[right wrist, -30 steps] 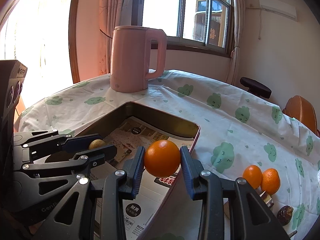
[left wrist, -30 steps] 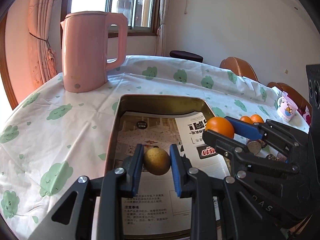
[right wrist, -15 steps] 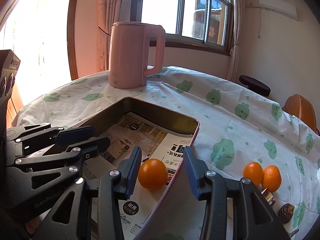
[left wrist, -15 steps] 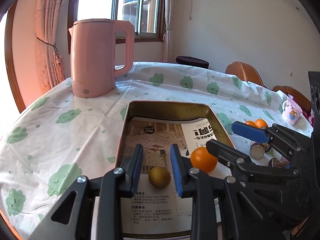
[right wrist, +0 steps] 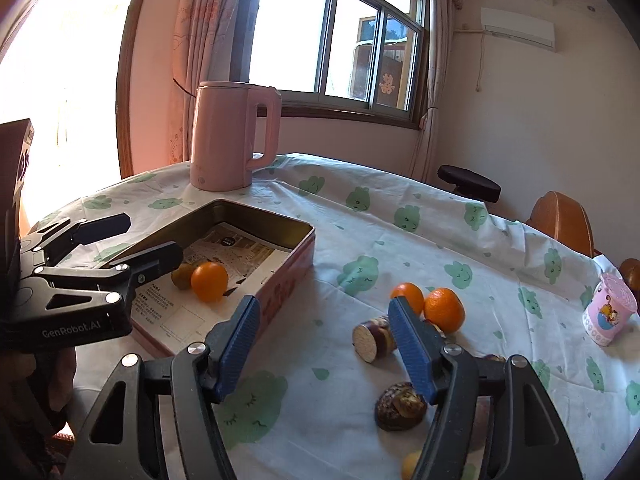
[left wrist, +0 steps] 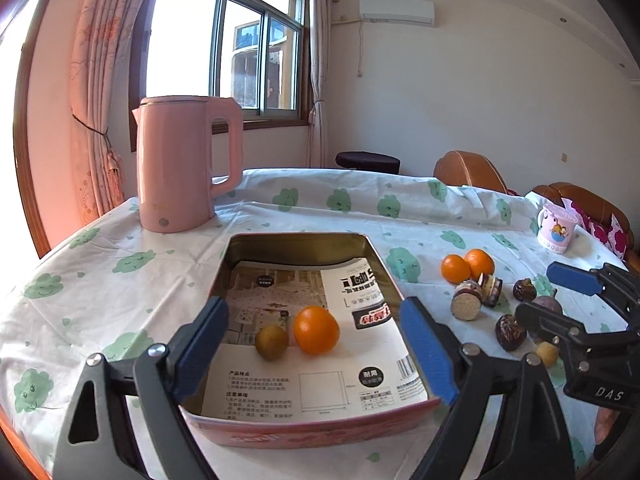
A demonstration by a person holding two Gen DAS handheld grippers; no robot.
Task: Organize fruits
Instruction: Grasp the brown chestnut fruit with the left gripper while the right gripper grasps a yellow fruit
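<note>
An orange (left wrist: 316, 330) and a small brown-green fruit (left wrist: 272, 342) lie side by side on printed paper inside the pink metal tin (left wrist: 312, 432). My left gripper (left wrist: 316, 348) hangs over the tin's near end, its jaws opening wide with nothing between the pads. My right gripper (right wrist: 324, 344) sits above the tablecloth right of the tin, jaws opening and empty. Two more oranges (right wrist: 444, 308) and several dark fruits and cut pieces (right wrist: 370, 340) lie on the cloth by its right finger. In the right wrist view the same orange (right wrist: 209, 281) rests in the tin.
A tall pink kettle (left wrist: 184, 164) stands beyond the tin at the back left. A pink cartoon cup (left wrist: 557, 228) sits at the far right near brown chairs (left wrist: 468, 168). The round table wears a white cloth with green clouds (right wrist: 360, 208). A dark stool (right wrist: 468, 184) stands behind.
Both grippers let go of their fruit: the orange and the brown-green fruit dropped into the tin. Both pulled back from the tin, and the right one swung out over the cloth.
</note>
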